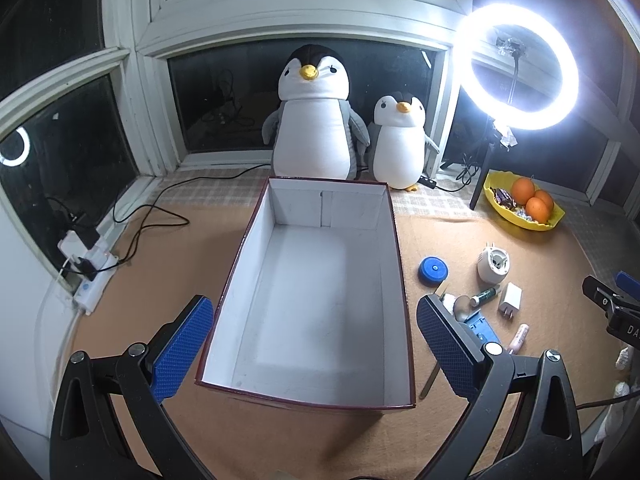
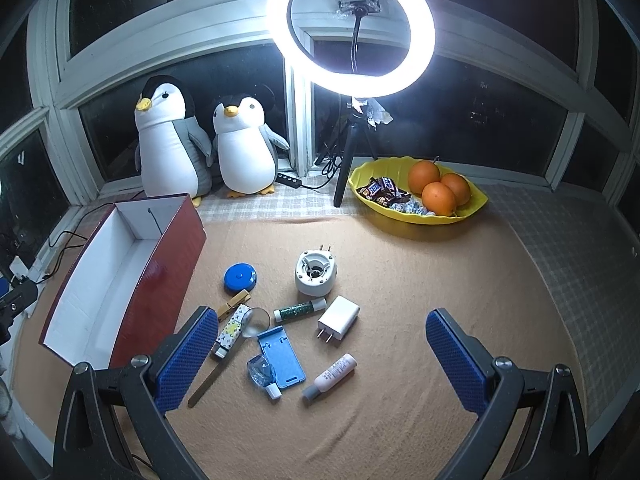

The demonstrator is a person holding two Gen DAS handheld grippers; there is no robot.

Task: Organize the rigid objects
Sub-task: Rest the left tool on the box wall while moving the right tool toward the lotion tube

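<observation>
Blown-out ring light (image 2: pixel 351 24) glare, dark windows, heavy fisheye warp w/ black corners.

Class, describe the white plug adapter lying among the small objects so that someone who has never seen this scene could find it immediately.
Start at the red box with the white inside; to its right, small objects lie scattered on the tan mat. Near their middle, just in front of the round white device, lies the white plug adapter. It alone is a plain white block with two metal prongs at one end.

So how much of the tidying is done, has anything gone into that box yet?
Nothing yet. The box is empty, showing only its white floor. Both grippers, left and right, are open and hold nothing. Everything remains on the mat: the blue tape measure, white charger, pink bottle, phone stand and the rest.
</observation>
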